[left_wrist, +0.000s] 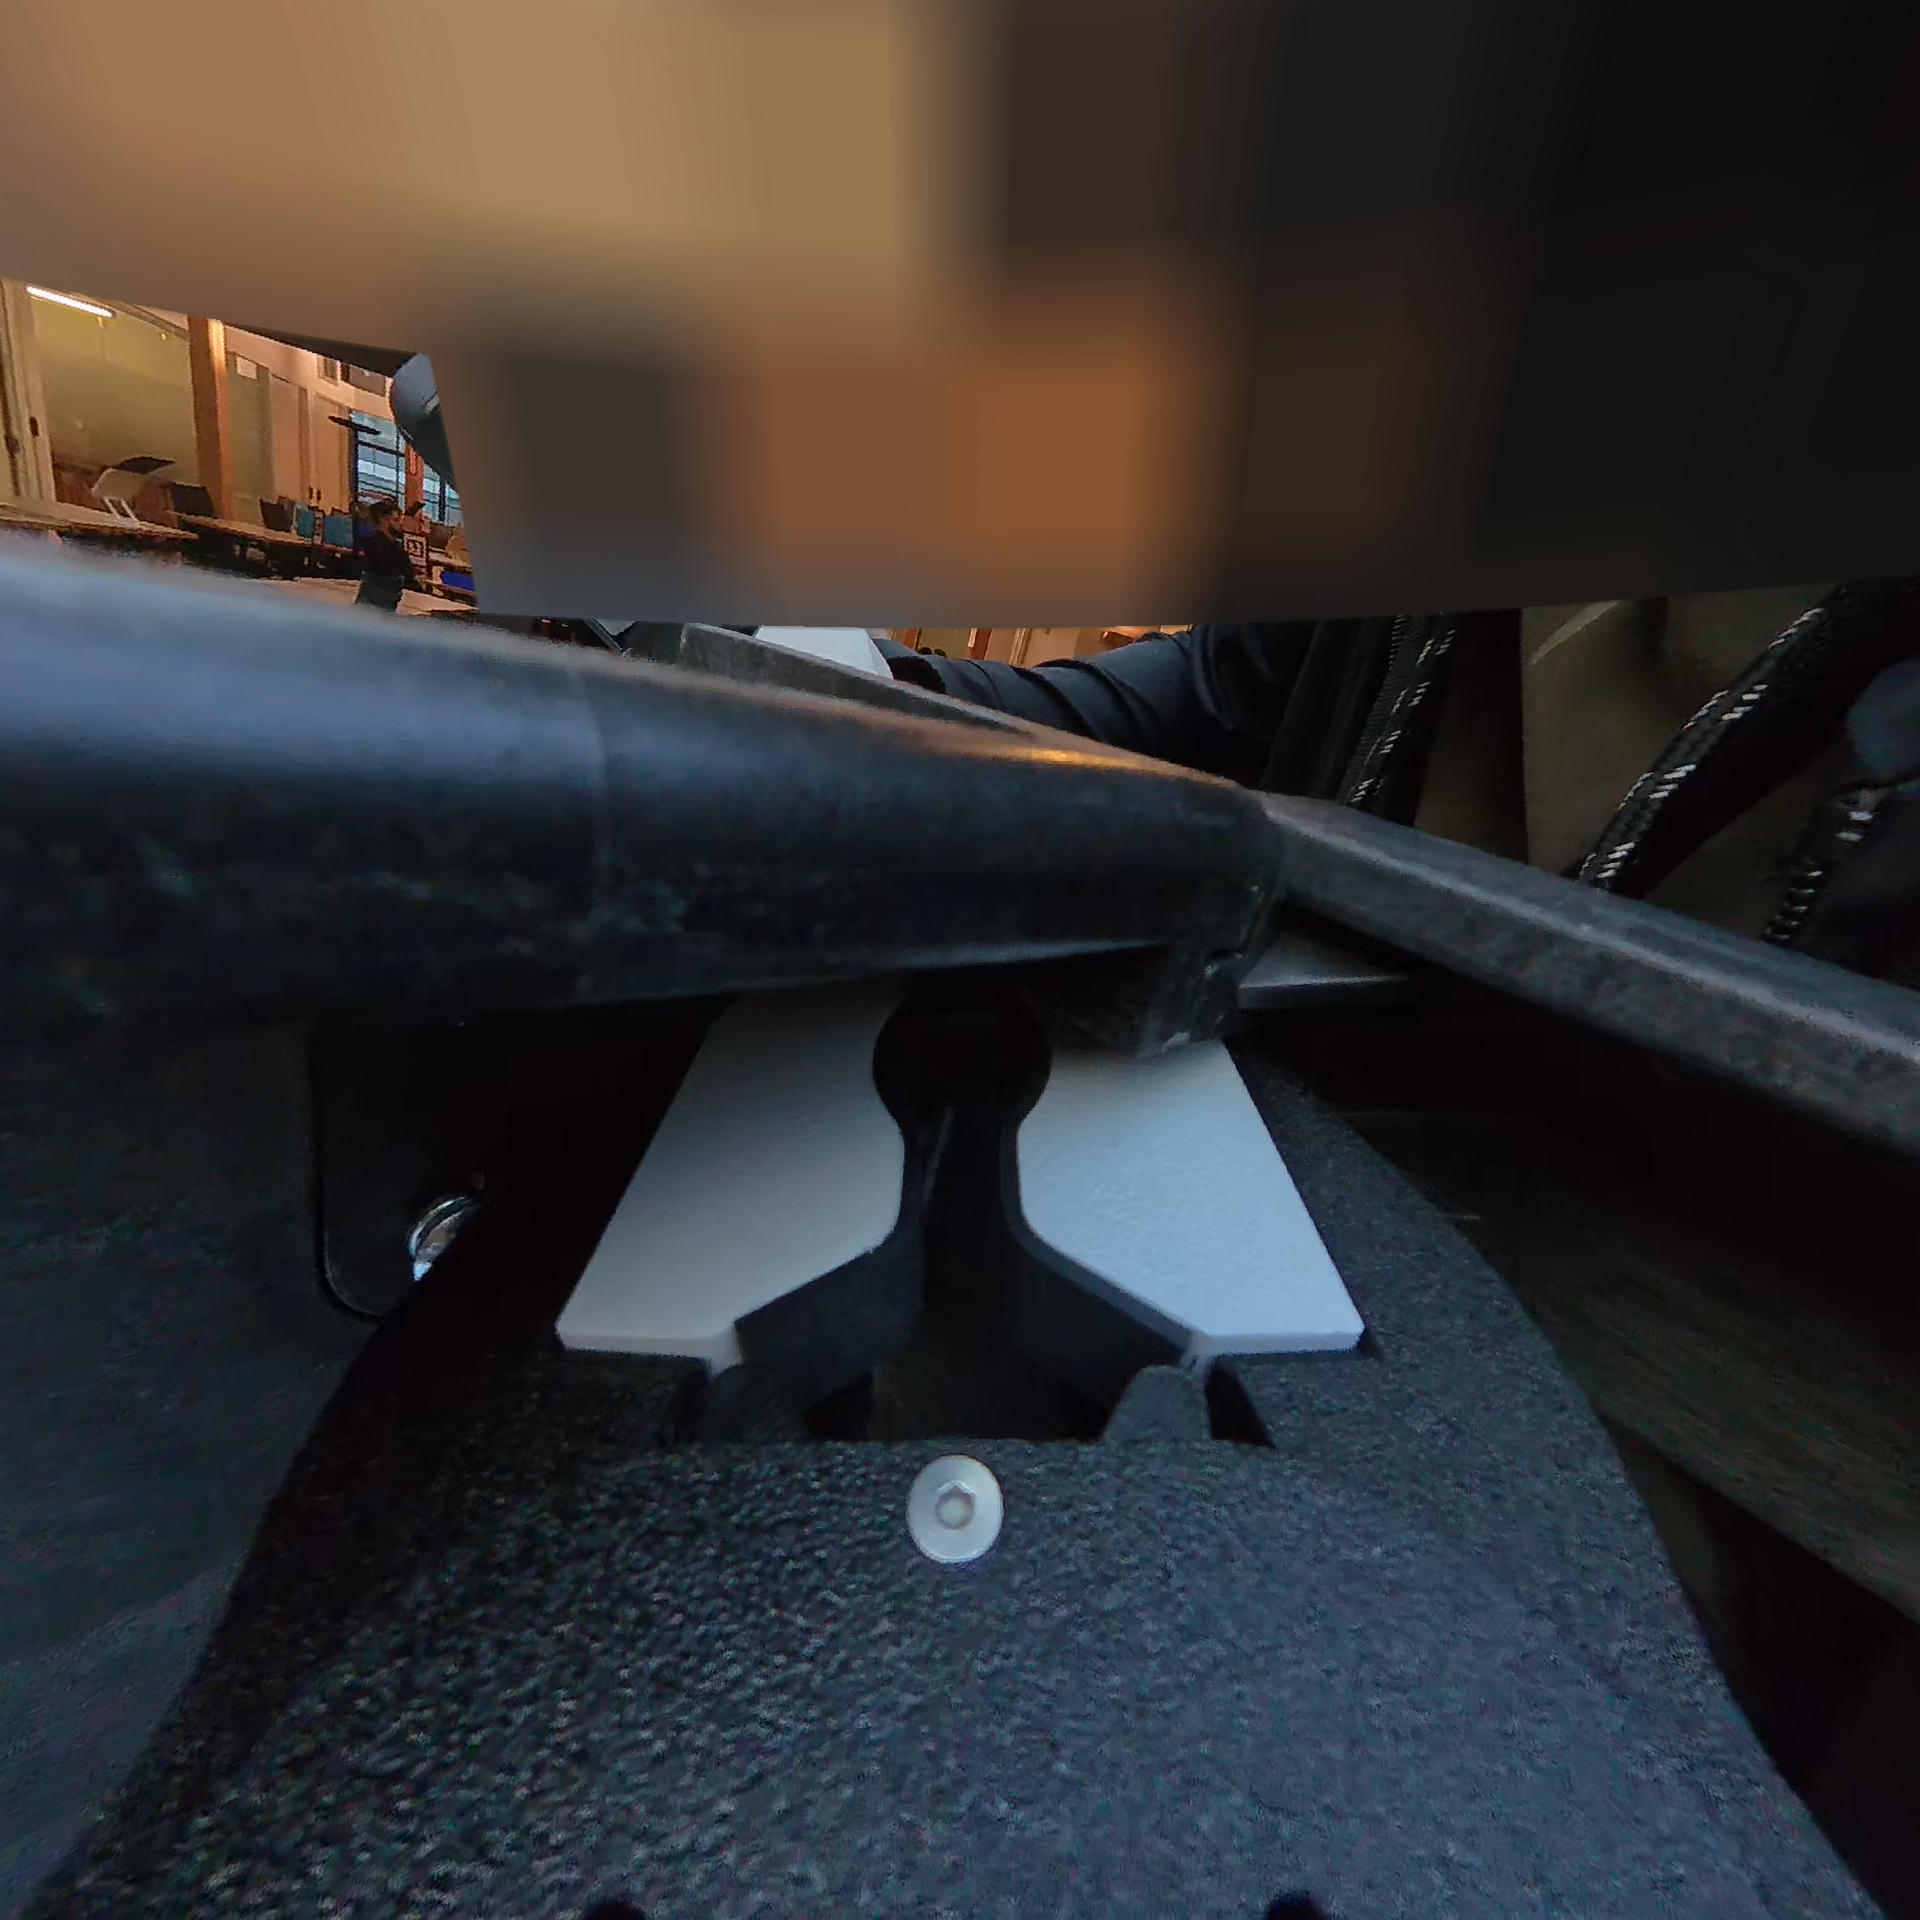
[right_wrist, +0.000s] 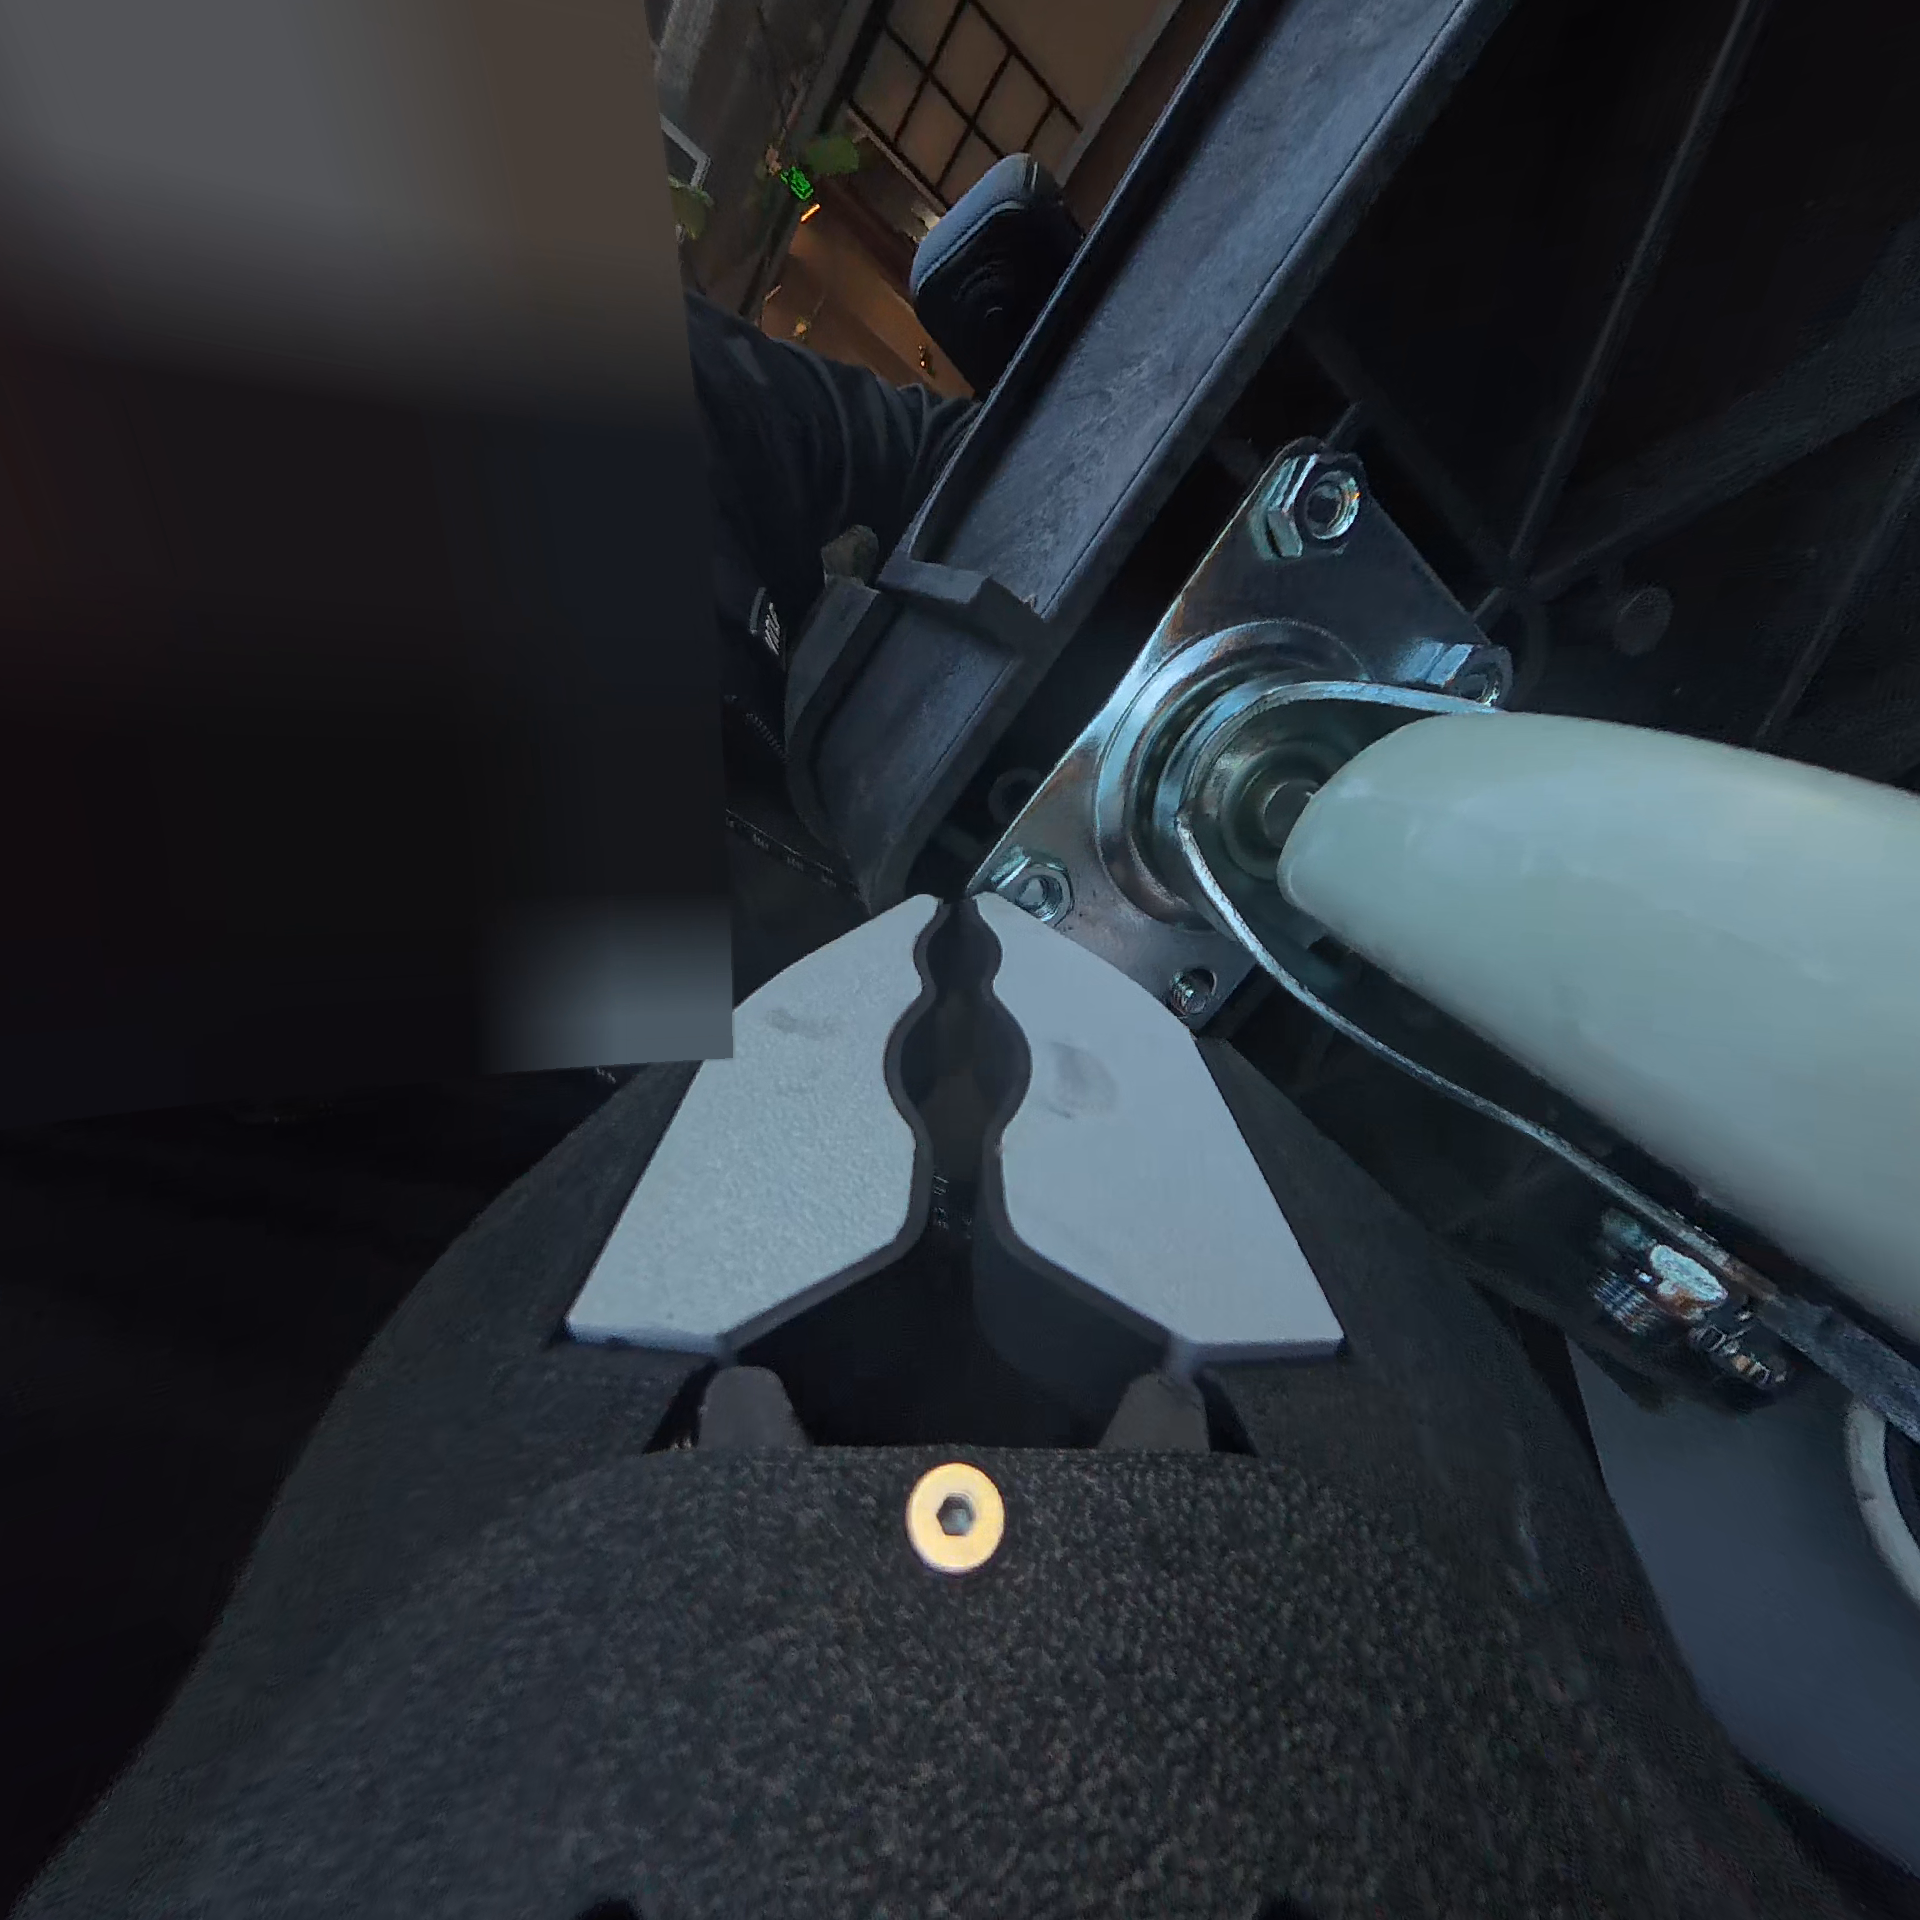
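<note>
1. The left gripper is pressed under the rounded rim of a black plastic frame. Its white fingers lie close together, but the rim hides their tips. Whether they pinch anything cannot be told.
2. The right gripper has its white fingers meeting at the tips, with nothing between them. It points at the corner of a steel mounting plate bolted to the underside of the frame.
3. A grey caster wheel juts out from the plate, just to the right of the right gripper. Its steel fork shows rust at the axle bolt.
4. The frame looks like stiff moulded plastic, scuffed and probably heavy, and it would not give under a pinch. The rim edge appears to be the only part thin enough for the fingers. The wheel looks smooth and free to swivel, so it would be a poor hold.
5. Beyond the rim, a thinner black rail runs off to the right, with flecked braided cords behind it.
6. A person's dark sleeve reaches in just past the frame in both views, crowding that side.
7. Far beyond the frame is a lit room with tables.
</note>
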